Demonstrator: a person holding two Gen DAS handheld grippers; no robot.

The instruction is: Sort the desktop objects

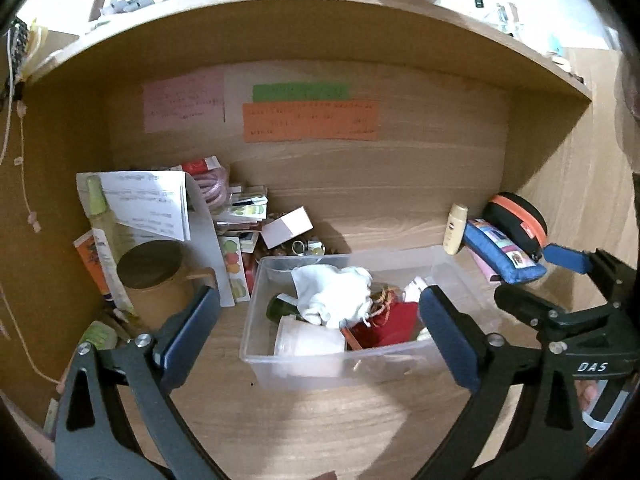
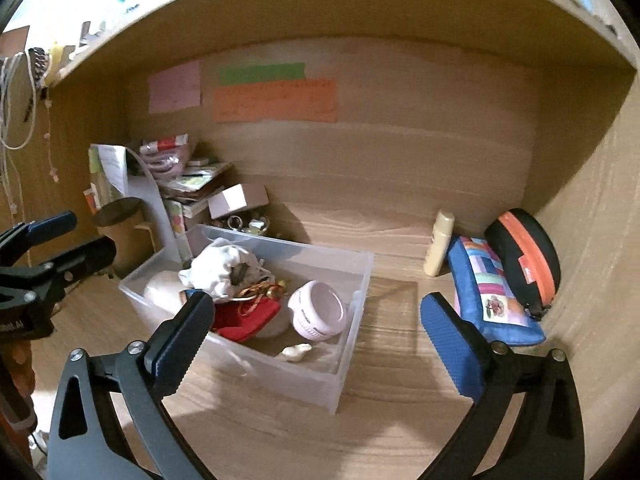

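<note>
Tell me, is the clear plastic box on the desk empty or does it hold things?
It holds things. The clear plastic box contains a white cloth pouch, a red pouch and a pink round container.

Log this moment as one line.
left gripper: open, empty | right gripper: open, empty | clear bin: holds red pouch, white cloth

White letters "DAS" stand on the black body of the right gripper (image 1: 575, 276); writing on the wall notes (image 1: 310, 121) is too blurred to read.
</note>
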